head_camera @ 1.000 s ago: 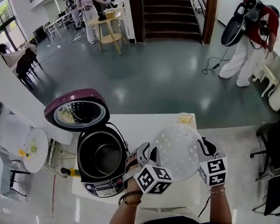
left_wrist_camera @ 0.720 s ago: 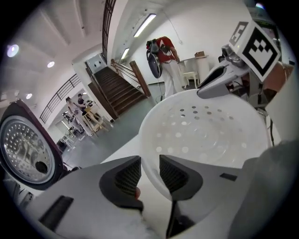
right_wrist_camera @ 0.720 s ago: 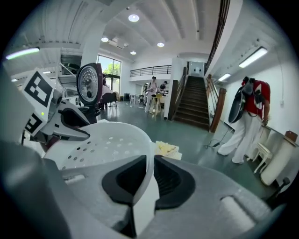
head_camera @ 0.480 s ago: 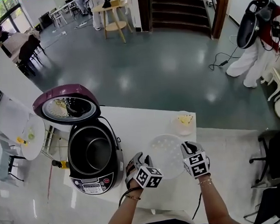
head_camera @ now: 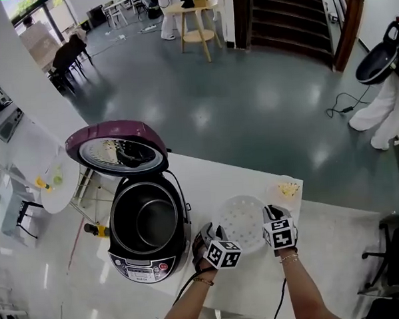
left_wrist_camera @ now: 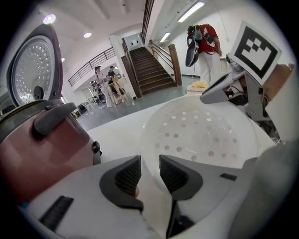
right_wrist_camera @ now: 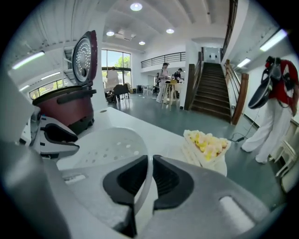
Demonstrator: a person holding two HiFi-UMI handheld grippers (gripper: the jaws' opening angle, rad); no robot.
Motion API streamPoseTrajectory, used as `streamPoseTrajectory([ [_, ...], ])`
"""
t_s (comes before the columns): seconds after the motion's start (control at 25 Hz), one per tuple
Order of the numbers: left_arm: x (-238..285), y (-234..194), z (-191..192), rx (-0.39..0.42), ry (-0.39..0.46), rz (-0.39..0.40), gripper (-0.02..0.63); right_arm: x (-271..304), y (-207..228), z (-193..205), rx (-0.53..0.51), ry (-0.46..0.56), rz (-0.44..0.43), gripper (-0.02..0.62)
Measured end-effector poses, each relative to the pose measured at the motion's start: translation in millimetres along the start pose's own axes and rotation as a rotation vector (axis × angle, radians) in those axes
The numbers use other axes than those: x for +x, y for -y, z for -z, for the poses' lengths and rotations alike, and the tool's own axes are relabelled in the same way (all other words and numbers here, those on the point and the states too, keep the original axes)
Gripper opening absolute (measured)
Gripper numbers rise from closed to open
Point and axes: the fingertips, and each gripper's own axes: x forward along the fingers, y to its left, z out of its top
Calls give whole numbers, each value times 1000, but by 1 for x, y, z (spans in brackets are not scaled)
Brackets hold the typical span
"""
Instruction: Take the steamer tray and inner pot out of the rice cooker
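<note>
The white perforated steamer tray lies low on the white table, right of the rice cooker; I cannot tell whether it rests on it. My left gripper is shut on the tray's near-left rim. My right gripper pinches the right rim, its jaws closing tighter on the thin edge. The maroon rice cooker stands open with its lid up. The dark inner pot sits inside it.
A small plate of yellow food stands just behind the tray, close to the right gripper. A round white side table is left of the cooker. A person in white stands far right on the floor.
Both grippers have carried the steamer tray down from chest height to the table surface, right of the cooker. The grips on its rim have held.
</note>
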Motion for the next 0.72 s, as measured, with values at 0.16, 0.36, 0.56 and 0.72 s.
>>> streamPoseTrajectory([
  [0.16, 2, -18, -16, -40, 44, -42, 124, 16, 11, -2, 116, -31, 31, 35],
  [0.36, -31, -11, -35, -55, 169, -31, 124, 30, 18, -5, 188, -55, 66, 35],
  [0.56, -57, 7, -39, -37, 222, -3, 124, 39, 15, -11, 183, -49, 92, 38],
  [0.72, -72, 8, -44, -48, 270, 16, 124, 30, 10, -9, 171, -35, 75, 121],
])
